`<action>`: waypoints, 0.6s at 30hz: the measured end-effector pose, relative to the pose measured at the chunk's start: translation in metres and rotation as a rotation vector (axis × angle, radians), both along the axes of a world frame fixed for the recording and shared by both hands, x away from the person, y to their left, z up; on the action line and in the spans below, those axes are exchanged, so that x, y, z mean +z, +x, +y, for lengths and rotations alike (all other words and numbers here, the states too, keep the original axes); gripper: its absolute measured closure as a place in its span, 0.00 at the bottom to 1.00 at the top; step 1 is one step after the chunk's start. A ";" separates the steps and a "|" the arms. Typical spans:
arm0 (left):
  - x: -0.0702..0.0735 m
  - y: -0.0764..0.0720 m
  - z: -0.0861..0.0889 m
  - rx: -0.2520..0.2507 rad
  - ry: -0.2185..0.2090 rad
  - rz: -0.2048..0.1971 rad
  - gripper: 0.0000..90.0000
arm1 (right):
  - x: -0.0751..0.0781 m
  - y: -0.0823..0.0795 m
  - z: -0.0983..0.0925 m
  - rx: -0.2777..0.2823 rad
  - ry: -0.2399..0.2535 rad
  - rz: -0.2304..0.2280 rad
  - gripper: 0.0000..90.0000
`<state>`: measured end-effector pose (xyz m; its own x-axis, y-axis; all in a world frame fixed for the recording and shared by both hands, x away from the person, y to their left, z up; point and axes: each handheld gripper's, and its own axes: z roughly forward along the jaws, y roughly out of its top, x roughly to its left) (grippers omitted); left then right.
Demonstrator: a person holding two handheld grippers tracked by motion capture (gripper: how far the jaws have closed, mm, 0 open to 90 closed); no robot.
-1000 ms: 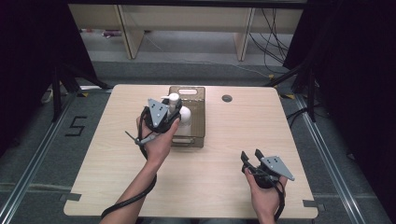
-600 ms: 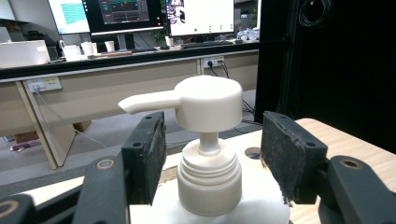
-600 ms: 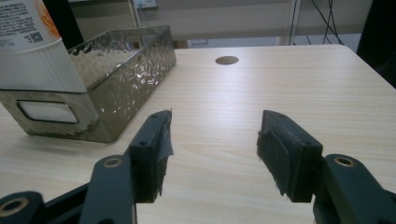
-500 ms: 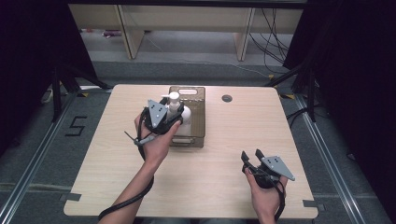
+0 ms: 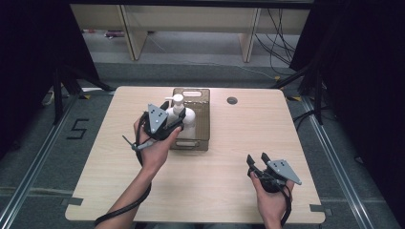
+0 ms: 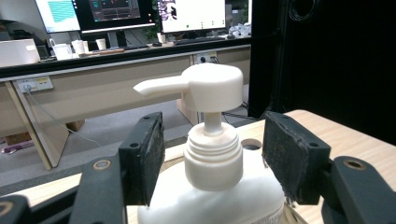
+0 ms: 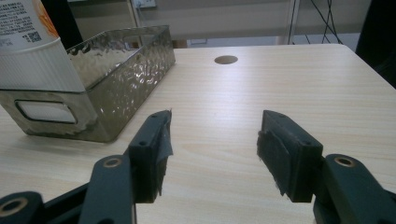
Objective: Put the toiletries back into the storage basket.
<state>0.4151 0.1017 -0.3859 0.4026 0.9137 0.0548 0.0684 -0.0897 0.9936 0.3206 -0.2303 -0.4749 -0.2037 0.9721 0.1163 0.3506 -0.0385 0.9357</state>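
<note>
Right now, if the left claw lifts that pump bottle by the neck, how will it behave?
Pump bottle: the ribbed collar probably gives grip. Its wide body hangs below the left claw, so it may swing. The pump head overhangs the collar, likely stopping slip-through.

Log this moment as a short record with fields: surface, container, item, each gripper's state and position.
surface: light wooden table with a round hole near its far edge
container: smoky translucent plastic basket with cut-out handles, far centre of the table
item: white pump bottle standing upright in the basket's near end
left gripper: open, jaws either side of the bottle's neck, gaps on both sides
right gripper: open, empty, low over the table's near right part
</note>
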 end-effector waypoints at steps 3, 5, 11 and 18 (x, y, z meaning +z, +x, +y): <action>-0.001 -0.002 0.005 -0.003 0.016 0.000 0.42 | -0.001 0.000 0.002 0.003 0.033 -0.001 0.49; -0.001 -0.002 0.006 -0.004 0.016 0.002 0.42 | -0.002 0.001 0.000 0.013 -0.006 -0.022 0.49; -0.004 -0.008 0.010 -0.023 0.008 0.012 0.42 | -0.002 0.001 0.000 0.013 -0.004 -0.023 0.49; -0.010 -0.018 0.017 -0.035 0.041 0.003 0.41 | -0.002 0.001 0.000 0.013 -0.006 -0.021 0.49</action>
<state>0.3971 0.1189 -0.3956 0.4349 0.8959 0.0904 0.0675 -0.1326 0.9889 0.3221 -0.2305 -0.4767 -0.2188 0.9699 0.1065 0.3313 -0.0288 0.9431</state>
